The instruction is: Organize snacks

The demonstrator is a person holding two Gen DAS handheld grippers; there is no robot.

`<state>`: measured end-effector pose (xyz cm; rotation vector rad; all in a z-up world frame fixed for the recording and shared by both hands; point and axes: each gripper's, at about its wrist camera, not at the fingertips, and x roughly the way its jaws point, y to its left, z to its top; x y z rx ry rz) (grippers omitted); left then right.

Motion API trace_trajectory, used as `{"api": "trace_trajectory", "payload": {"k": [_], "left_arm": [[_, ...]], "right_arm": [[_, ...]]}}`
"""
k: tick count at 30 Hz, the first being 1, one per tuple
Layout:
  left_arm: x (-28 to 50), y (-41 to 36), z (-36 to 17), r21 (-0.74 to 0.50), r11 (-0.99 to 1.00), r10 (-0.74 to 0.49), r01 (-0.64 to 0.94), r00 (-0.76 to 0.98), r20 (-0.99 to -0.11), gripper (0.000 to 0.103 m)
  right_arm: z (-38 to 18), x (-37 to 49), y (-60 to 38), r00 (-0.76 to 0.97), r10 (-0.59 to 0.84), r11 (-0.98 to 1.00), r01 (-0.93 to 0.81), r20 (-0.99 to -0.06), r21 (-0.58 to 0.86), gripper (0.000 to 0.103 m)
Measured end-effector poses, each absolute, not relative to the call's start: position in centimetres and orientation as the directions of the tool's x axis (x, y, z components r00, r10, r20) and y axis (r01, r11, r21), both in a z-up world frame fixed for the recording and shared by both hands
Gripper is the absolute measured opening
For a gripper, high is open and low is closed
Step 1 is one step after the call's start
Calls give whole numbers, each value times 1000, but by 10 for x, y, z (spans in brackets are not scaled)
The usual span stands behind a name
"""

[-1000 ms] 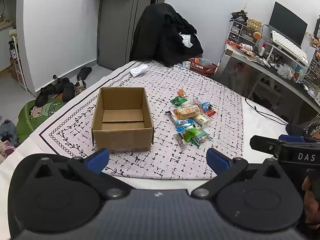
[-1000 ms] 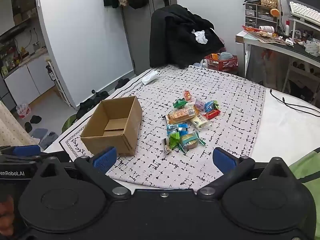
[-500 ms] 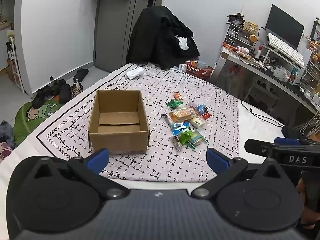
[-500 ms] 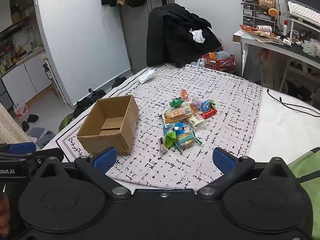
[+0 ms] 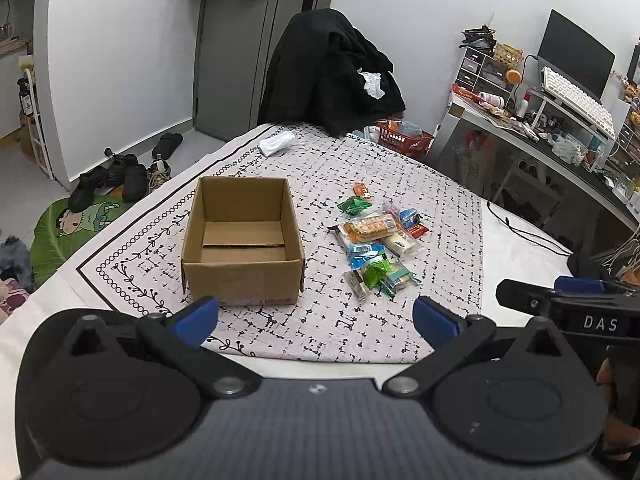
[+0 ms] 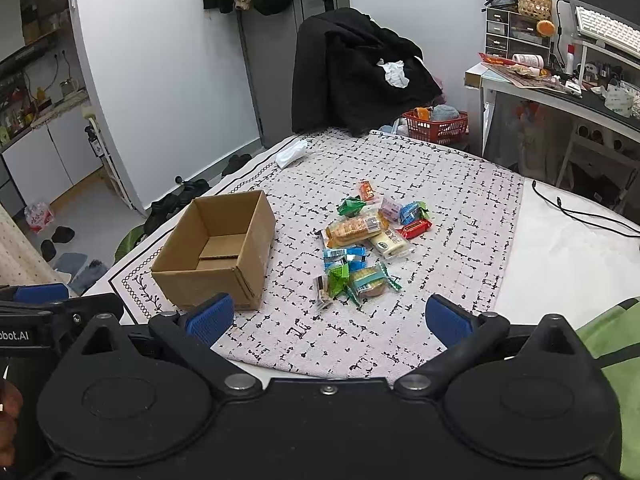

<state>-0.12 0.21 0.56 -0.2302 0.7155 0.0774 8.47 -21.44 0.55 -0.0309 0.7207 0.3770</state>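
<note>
Lying beside one empty box (image 5: 242, 240), roughly twelve snacks (image 5: 376, 240); both grippers' fingers (image 5: 198, 316) spread wide.

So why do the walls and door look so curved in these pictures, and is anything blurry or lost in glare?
That bending is fisheye distortion: in the left wrist view the wall edge bows strongly, and in the right wrist view the door leans. Both views are evenly lit and sharp, with soft shadows; the cardboard box and snack pile read clearly, without glare.

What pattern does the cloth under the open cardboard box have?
The pale pink tablecloth carries a black broken-line grid pattern, clearest in the right wrist view.
</note>
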Motion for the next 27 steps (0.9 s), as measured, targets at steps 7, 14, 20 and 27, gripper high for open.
{"api": "trace_trajectory", "payload": {"k": [7,14,20,27], "left_arm": [[-1,2,6,-175,973,-2,-150,756,-654,103],[-1,2,7,-173,974,-2,-147,758,-652,103],[-1,2,8,-177,973,-4,-145,762,-647,103],[3,4,8,-175,971,10,-164,758,-652,103]], "right_arm": [[5,84,-213,687,325,932,-349,-649,98,103],[4,85,-213,689,322,934,-345,-650,97,103],[4,87,-215,682,332,931,-349,-652,110,103],[4,89,-216,673,353,924,-359,-650,130,103]]}}
